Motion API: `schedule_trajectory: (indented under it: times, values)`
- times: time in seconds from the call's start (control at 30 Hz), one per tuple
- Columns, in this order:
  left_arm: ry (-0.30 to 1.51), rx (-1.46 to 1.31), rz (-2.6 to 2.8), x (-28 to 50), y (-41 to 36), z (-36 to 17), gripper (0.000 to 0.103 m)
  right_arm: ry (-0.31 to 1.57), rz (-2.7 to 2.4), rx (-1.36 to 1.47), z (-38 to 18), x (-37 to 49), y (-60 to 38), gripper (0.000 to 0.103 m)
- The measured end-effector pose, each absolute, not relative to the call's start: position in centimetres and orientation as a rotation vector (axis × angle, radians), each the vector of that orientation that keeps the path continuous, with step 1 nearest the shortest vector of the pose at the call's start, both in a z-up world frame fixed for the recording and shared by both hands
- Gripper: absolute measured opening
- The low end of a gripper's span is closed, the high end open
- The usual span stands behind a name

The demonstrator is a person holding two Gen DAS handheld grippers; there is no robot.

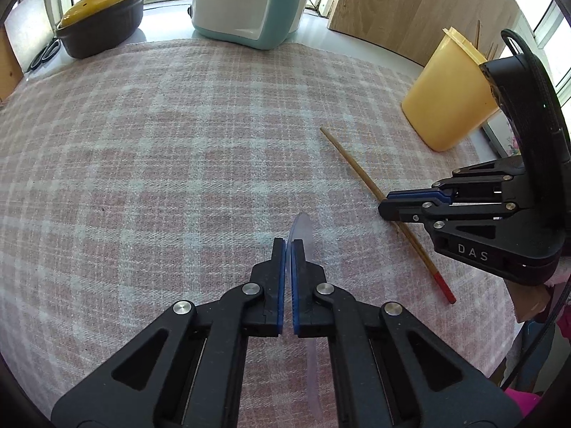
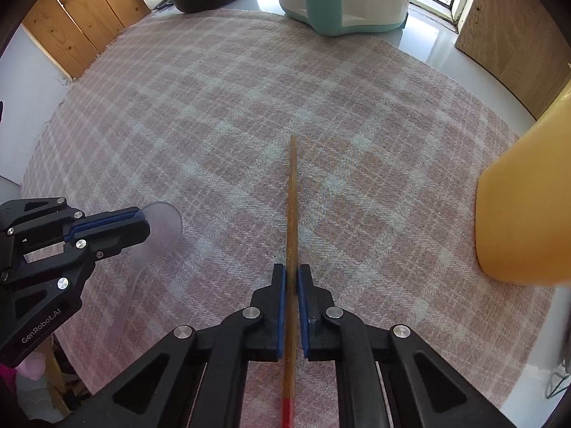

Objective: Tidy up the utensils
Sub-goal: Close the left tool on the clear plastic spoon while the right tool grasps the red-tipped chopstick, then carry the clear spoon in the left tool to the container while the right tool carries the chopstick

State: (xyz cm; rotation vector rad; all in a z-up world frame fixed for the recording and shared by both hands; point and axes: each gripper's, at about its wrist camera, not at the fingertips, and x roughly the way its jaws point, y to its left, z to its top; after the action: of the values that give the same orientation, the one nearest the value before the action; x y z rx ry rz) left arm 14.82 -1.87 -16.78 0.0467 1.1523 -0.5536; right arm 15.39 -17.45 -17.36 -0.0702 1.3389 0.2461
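1. Over the pink plaid cloth, the left gripper is clamped on a clear plastic spoon (bowl forward).
2. Beside it, the right gripper pinches a wooden chopstick, near the yellow holder.

counter | pink plaid cloth over it — yellow holder, pot, teal-white appliance standing on it

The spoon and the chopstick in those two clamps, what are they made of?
The spoon looks like clear, slightly frosted plastic: the checked cloth shows through it. The chopstick looks like bamboo or wood, tan and matte with faint grain, its rear end painted red.
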Motion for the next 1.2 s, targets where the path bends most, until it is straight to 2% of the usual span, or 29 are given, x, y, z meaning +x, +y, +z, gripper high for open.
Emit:
schedule_trajectory:
  times: [0.6, 1.2]
  values:
    - [1.047, -0.063, -0.536, 13.3, 0.6, -11.1, 0.000, 1.168, 0.293, -0.059, -10.9, 12.6, -18.2, 0.004]
    - [0.914, -0.109, -0.543, 11.5, -1.6, -4.6, 0.000, 1.011, 0.310, -0.054, -4.4, 10.8, -21.8, 0.004]
